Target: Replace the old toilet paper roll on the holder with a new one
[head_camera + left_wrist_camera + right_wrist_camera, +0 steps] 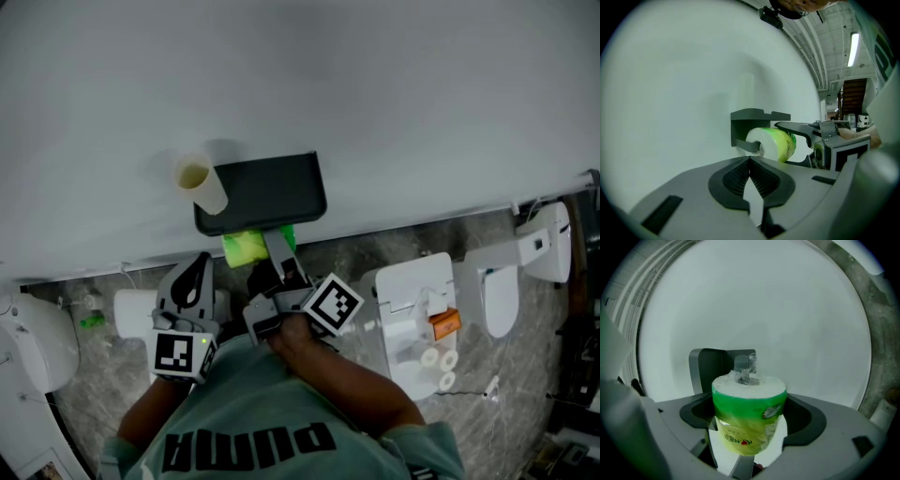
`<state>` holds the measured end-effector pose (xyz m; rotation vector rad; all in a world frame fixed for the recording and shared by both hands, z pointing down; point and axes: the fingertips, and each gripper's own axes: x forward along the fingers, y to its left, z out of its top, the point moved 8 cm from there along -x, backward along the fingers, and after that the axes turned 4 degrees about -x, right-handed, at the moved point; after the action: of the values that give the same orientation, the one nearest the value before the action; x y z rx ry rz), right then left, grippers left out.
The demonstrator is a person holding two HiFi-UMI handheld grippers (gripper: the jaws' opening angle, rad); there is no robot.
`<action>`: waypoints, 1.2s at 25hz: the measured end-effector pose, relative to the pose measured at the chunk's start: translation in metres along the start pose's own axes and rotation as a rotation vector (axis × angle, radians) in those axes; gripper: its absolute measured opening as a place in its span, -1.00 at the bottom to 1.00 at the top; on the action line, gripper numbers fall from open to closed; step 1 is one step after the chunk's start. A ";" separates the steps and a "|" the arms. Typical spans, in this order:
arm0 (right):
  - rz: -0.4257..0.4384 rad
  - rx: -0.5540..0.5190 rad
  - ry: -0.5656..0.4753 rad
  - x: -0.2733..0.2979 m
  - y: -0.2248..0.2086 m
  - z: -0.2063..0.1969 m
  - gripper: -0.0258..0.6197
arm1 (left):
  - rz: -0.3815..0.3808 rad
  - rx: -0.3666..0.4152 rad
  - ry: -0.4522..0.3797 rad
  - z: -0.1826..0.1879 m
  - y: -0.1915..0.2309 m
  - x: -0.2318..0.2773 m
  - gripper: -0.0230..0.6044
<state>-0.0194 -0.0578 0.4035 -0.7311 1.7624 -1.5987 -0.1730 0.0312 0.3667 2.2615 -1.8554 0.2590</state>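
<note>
A dark grey holder (272,192) is fixed to the pale wall. A pale, nearly bare tube (202,183) stands on its top at the left end. Beneath it is a new roll in green wrap (248,247), with my right gripper (269,253) shut on it. In the right gripper view the roll (749,413) fills the jaws, and the holder's arm (743,364) pokes out of its core. My left gripper (195,277) hangs just left of the roll, shut and empty. Its view shows the roll (778,143) on the holder (752,117).
Below the wall runs a grey stone floor. A white toilet (417,291) carrying an orange part (444,324) stands at the right, with another white fixture (500,298) beyond it. A white cylinder (134,314) and a further fixture (33,342) sit at the left.
</note>
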 end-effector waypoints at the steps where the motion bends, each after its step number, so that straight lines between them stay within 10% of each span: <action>1: 0.006 -0.002 0.008 0.000 0.000 0.000 0.45 | 0.001 -0.002 0.002 -0.001 0.000 0.000 -0.91; 18: 0.069 -0.064 0.151 -0.016 -0.001 0.011 0.45 | -0.008 -0.024 0.013 -0.002 -0.010 0.007 -0.91; 30: 0.073 -0.421 0.287 -0.055 0.020 0.035 0.44 | 0.016 -0.055 0.040 -0.008 -0.035 0.003 -0.91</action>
<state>0.0429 -0.0359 0.3862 -0.6367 2.3485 -1.3476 -0.1381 0.0369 0.3735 2.1902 -1.8381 0.2506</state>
